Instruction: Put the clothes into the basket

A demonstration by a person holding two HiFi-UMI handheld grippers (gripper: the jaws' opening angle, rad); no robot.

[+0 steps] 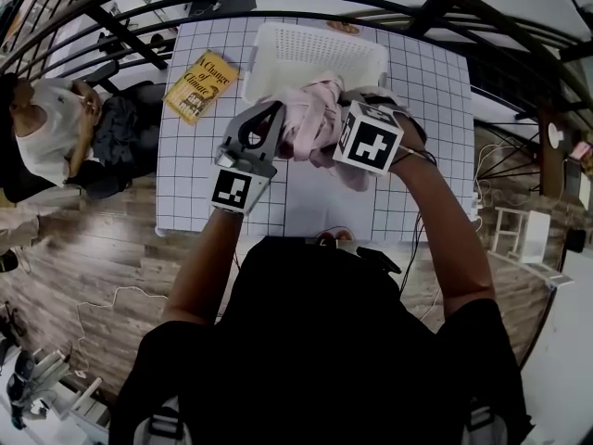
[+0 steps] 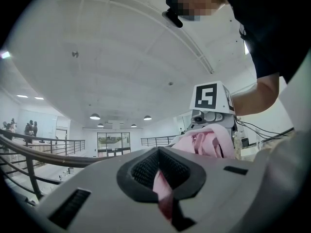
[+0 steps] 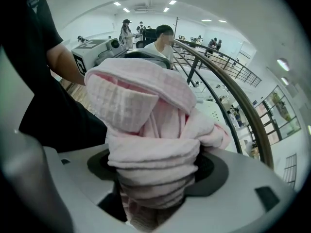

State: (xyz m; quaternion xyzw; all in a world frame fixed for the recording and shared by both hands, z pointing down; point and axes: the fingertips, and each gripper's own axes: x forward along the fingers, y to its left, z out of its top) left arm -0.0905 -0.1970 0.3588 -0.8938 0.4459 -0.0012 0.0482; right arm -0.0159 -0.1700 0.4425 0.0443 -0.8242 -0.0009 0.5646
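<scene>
Where the right gripper (image 3: 154, 174) clamps it, waffle-textured pink cloth (image 3: 146, 106) bunches thickly.

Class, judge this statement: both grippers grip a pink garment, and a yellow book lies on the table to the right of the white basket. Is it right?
No. The head view shows the yellow book left of the white basket, not right. The left gripper and right gripper do grip the pink garment.

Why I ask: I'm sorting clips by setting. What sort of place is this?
Likely a mezzanine in a big open hall or lab: curved metal railing, wood-plank floor, a grid-marked table.
</scene>
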